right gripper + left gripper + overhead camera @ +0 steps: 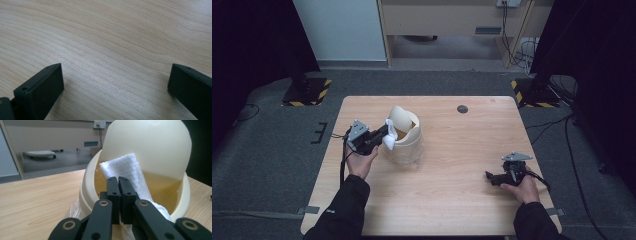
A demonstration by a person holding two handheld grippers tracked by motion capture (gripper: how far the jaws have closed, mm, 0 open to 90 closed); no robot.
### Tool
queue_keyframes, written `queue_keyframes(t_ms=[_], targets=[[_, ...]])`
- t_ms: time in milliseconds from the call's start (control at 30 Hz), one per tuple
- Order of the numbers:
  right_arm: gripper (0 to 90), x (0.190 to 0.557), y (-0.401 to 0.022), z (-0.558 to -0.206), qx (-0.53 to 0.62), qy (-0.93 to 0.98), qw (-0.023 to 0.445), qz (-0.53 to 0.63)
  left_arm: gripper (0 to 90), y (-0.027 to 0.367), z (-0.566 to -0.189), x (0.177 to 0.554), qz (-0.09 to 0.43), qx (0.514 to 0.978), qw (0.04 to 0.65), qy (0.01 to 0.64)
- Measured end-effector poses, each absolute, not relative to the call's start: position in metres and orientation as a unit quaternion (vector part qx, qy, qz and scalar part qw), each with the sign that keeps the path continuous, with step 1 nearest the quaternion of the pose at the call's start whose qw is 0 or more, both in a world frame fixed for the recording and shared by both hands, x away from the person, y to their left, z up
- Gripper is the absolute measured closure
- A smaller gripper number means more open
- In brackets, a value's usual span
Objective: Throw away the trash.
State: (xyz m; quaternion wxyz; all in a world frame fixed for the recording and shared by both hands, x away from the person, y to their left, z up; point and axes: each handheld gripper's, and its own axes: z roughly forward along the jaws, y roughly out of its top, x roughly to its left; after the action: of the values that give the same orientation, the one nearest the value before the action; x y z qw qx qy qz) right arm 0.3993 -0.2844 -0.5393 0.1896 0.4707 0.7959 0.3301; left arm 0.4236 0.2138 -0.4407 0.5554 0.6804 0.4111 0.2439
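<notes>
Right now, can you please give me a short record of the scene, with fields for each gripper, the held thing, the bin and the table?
left gripper: shut on the white tissue, at the mouth of the bin
white tissue: folded, pinched between the jaws, hanging over the bin's rim into the opening
cream swing-lid bin: upright on the table, lid tilted open, clear bag under its base
right gripper: open, nothing between the jaws, low over bare wood, apart from the bin
wooden table: light wood, small dark round mark near the far edge
</notes>
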Motion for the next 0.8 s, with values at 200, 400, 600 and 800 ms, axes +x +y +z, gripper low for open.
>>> queue_keyframes(t_ms=[200, 400, 600, 800], targets=[[0.5, 0.399, -0.284, -0.539, 0.471, 0.796, 0.190, 0.331, 85.1, 0.213, -0.440, 0.429, 0.232, 0.689, 0.549, 0.412], [0.5, 0.399, -0.284, -0.539, 0.471, 0.796, 0.190, 0.331, 85.3, 0.209, -0.440, 0.435, 0.225, 0.697, 0.542, 0.413], [0.5, 0.399, -0.284, -0.539, 0.471, 0.796, 0.190, 0.331, 84.9, 0.202, -0.439, 0.443, 0.212, 0.709, 0.526, 0.419], [0.5, 0.399, -0.284, -0.539, 0.471, 0.796, 0.190, 0.330, 79.7, 0.201, -0.437, 0.444, 0.220, 0.711, 0.522, 0.417]])
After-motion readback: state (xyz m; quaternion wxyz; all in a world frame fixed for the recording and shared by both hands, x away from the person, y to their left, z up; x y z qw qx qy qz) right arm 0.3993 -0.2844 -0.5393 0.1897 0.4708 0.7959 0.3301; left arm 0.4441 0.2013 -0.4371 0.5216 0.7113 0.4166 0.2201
